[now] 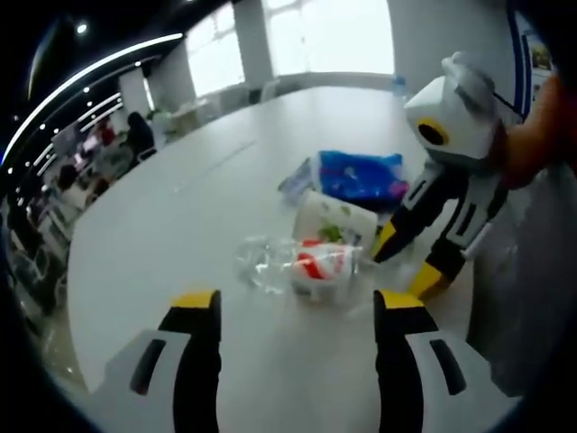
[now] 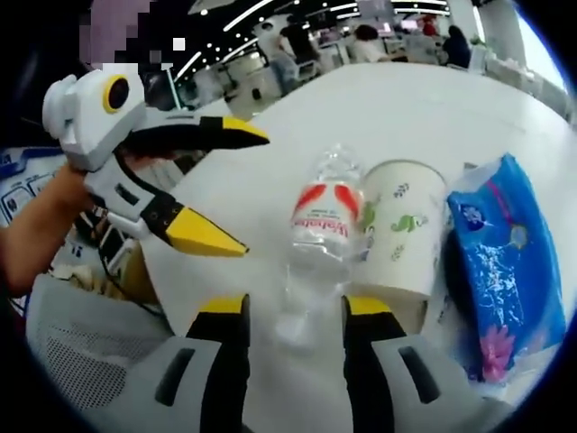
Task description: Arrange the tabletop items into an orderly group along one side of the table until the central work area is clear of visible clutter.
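A crushed clear plastic bottle (image 1: 302, 266) with a red and white label lies on its side on the white table (image 1: 180, 207). Beside it lies a white paper cup (image 1: 334, 221) with green print, then a blue tissue pack (image 1: 361, 176). My left gripper (image 1: 297, 307) is open just short of the bottle. The right gripper (image 1: 403, 269) enters from the right, open at the bottle's neck end. In the right gripper view the bottle (image 2: 325, 225), cup (image 2: 401, 239) and pack (image 2: 505, 262) lie side by side. My right gripper (image 2: 293, 311) is open, its jaws either side of the bottle's neck. The left gripper (image 2: 239, 189) is open at the left.
The table's near edge runs close behind the right gripper, with a grey mesh surface (image 2: 81, 361) below it. A person's arm (image 2: 36, 234) holds the left gripper. People sit at other tables (image 1: 99, 144) in the background. Wide bare tabletop (image 2: 406, 108) stretches beyond the items.
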Tool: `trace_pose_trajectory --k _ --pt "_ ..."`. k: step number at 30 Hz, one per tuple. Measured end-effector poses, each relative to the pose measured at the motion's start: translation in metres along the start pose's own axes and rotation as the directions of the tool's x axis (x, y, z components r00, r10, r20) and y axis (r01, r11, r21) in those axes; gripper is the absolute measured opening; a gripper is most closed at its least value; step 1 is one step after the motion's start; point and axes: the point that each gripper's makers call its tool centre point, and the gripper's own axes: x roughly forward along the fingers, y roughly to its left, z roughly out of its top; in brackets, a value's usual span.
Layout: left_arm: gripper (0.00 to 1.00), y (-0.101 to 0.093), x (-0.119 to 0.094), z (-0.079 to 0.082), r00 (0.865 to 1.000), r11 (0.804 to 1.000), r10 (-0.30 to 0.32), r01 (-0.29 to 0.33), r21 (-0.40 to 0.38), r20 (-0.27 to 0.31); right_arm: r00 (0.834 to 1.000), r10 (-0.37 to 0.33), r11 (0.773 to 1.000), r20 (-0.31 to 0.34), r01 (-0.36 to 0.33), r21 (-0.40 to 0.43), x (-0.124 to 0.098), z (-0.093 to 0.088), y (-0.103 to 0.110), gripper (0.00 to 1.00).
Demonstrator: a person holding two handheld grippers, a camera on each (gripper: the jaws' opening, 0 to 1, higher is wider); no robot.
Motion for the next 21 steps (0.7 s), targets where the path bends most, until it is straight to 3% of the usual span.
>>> trace_pose_trajectory --k 21 --pt "0.64 -0.002 -0.001 0.000 1.000 1.000 -0.003 0.003 0.000 -0.001 0.997 -0.008 1.000 -0.072 0.006 -0.030 0.000 -0.013 -0.004 0.25"
